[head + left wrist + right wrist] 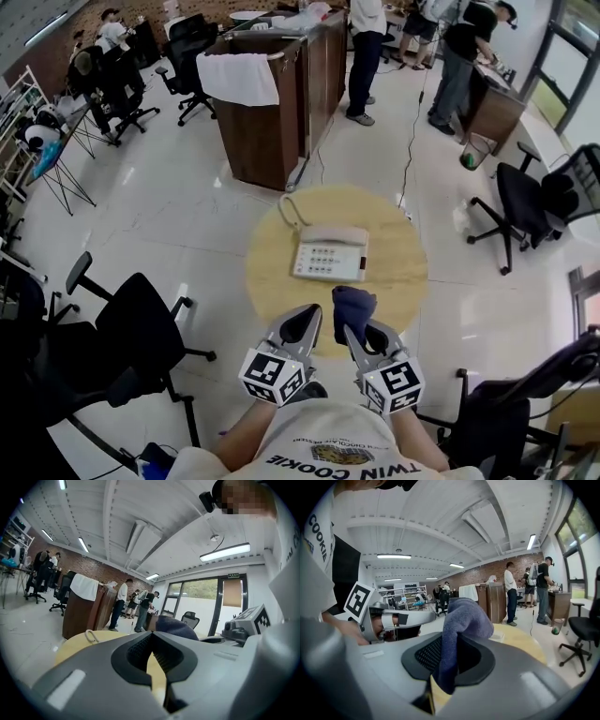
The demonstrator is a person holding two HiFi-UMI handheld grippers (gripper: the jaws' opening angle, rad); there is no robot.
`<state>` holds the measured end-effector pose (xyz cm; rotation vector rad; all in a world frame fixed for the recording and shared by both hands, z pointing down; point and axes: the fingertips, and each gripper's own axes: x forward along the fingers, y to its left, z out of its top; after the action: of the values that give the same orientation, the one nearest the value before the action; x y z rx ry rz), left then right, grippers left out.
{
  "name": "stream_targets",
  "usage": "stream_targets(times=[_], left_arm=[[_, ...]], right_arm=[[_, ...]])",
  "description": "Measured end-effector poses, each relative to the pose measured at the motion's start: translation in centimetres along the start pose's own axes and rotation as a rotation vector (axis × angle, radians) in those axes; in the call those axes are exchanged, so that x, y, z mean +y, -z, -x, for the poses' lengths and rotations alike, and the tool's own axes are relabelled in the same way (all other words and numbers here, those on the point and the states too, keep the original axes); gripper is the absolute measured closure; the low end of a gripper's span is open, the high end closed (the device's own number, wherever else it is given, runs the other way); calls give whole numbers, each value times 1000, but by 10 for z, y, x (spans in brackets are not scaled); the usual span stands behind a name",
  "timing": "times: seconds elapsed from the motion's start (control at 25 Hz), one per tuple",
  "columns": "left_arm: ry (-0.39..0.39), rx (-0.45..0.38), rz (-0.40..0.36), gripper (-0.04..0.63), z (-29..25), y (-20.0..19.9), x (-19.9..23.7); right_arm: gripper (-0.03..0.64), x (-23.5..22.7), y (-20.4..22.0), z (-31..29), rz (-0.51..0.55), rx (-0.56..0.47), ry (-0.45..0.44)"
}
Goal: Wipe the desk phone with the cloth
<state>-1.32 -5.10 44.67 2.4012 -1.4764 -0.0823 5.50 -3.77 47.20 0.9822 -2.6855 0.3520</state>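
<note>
Phone (329,253) is lying flat near the middle of the round tabletop (398,281), its cord (291,212) curling off at 11 o'clock. Cloth (352,307), dark blue, is sitting at 6 o'clock of the phone, apart from it, over the tabletop's near edge. Right gripper (362,332) is clamping the cloth, which is bunching up above the jaws. Left gripper (302,319) is hovering just beside it at 9 o'clock, jaws closed together, nothing between them.

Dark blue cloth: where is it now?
In the head view, the dark blue cloth is pinched in the right gripper, just below the white desk phone.
</note>
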Motion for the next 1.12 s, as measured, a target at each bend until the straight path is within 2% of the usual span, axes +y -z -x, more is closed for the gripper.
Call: stream_targets(times=[0.28,0.48,0.72,1.12], left_arm=[[24,0,38,603,-13,2,38],[2,25,70,603,-13,14,62],[-26,23,73,603,-7,19,77],[-82,-31,63,603,-5,7,96]], right_arm=[[554,0,-6,-56,-47,52,-23],[554,-4,1,-107,-80,109,-58],[554,-9,21,-179,-181,193,-118],[554,-22,73,-267,-318,398,-82]])
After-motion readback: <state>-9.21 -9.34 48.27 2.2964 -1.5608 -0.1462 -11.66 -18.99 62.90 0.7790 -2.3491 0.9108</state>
